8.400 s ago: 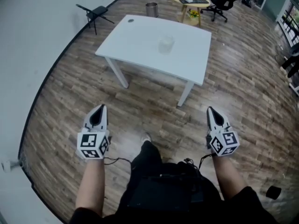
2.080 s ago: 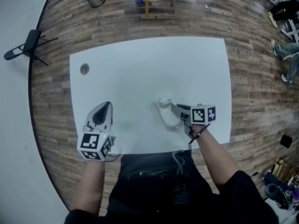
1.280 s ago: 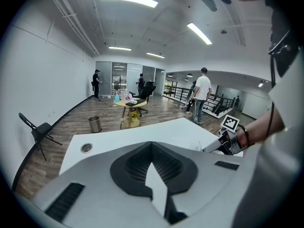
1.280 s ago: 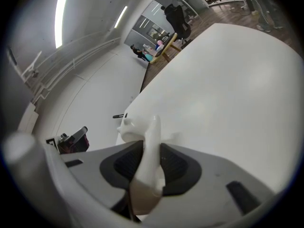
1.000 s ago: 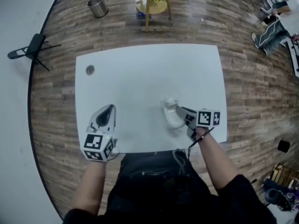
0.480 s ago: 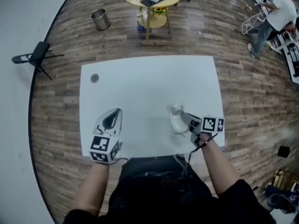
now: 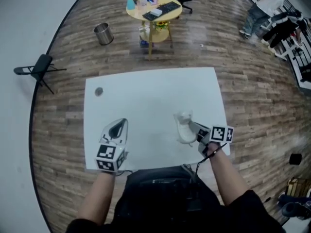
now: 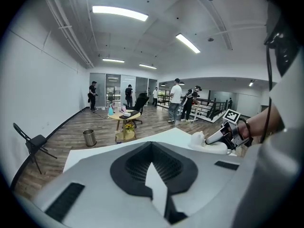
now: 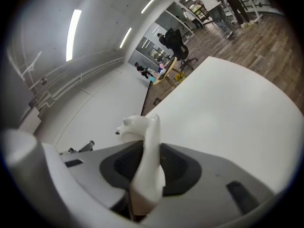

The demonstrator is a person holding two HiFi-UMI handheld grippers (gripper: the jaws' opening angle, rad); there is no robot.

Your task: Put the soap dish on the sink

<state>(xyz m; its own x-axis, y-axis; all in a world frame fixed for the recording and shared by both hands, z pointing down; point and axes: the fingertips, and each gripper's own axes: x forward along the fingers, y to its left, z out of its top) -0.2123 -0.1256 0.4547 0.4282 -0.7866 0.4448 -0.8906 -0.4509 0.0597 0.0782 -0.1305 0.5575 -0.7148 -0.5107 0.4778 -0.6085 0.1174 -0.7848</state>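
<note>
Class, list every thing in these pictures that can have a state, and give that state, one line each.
soap dish: gripped, over the near right part of the white table
right gripper: jaws shut on the soap dish
left gripper: jaws together, nothing between them
metal bin: upright on the floor

The left tool, at 7 o'clock in the head view, has a light grey shell tapering to a point. Its face carries a dark teardrop-shaped recess, ribbed inside. In the left gripper view, flat dark slots sit at 7 and 4 o'clock of the recess. The right tool, at 5 o'clock, is of the same build. Each tool bears a white marker cube printed with black square codes. A thin black cable leaves the right tool's rear. The person wears black clothing with short sleeves.
</note>
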